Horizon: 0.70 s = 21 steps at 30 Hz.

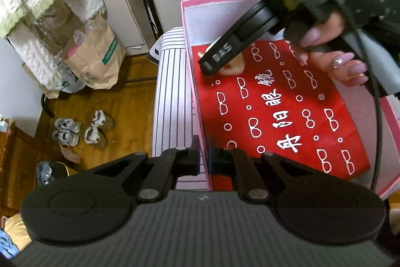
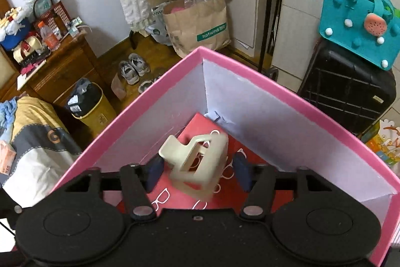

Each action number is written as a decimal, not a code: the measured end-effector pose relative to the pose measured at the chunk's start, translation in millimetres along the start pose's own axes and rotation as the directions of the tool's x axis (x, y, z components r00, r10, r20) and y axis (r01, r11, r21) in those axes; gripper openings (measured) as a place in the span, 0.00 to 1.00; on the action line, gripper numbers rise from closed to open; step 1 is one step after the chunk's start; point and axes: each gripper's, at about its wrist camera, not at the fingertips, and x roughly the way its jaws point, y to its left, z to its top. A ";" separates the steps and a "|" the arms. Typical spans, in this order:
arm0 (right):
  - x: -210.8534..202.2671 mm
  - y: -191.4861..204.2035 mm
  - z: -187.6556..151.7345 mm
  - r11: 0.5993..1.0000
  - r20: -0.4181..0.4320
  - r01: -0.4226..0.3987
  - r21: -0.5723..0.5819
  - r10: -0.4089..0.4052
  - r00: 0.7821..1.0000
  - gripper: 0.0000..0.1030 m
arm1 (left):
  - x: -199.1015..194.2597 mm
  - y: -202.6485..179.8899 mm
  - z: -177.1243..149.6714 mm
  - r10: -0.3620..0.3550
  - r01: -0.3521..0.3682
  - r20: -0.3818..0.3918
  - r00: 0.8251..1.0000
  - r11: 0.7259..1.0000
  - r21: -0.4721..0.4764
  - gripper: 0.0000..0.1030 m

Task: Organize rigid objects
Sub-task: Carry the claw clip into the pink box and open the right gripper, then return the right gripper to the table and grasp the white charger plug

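A pink box (image 1: 186, 24) with white inner walls holds a red bag printed with white glasses (image 1: 280, 111). My left gripper (image 1: 204, 159) is shut on the box's left wall near its front corner. My right gripper (image 2: 198, 170) reaches down into the box's far corner (image 2: 201, 51), jaws open. A cream plastic piece (image 2: 197, 162) with cut-out openings sits between the fingers on the red bag (image 2: 200, 124), with gaps on both sides. In the left wrist view the right gripper (image 1: 220, 59) covers most of that cream piece (image 1: 235, 68).
A striped cloth (image 1: 172, 96) lies beside the box's left wall. A teal tote (image 2: 357, 26) sits on a black suitcase (image 2: 347, 89). A brown paper bag (image 2: 197, 24), shoes (image 2: 133, 69), a bin (image 2: 86, 101) and a wooden cabinet (image 2: 62, 66) stand on the floor.
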 end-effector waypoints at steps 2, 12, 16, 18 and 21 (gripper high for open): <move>-20.3 -4.0 -2.2 1.000 0.041 -0.018 0.012 0.017 0.999 0.70 | -1.1 0.5 -0.6 -0.008 0.008 -0.004 1.000 1.000 -0.006 0.05; -165.1 -29.3 -73.7 0.991 0.233 -0.132 -0.002 0.129 0.964 0.76 | -3.3 3.2 -1.7 -0.025 0.024 -0.024 0.999 0.999 -0.037 0.06; -198.2 -39.5 -120.0 0.998 0.293 -0.054 -0.030 0.060 0.954 0.83 | -2.9 2.4 -1.0 -0.026 0.024 -0.033 0.999 0.998 -0.056 0.08; -206.5 -45.0 -139.8 0.999 0.323 0.009 -0.034 0.003 0.947 0.83 | -3.3 0.3 -1.1 -0.017 0.016 -0.033 0.999 0.999 -0.050 0.08; -212.8 -55.7 -165.8 0.996 0.346 0.082 -0.025 -0.069 0.936 0.83 | -3.8 -1.7 -1.1 -0.011 0.009 -0.032 0.999 0.999 -0.053 0.08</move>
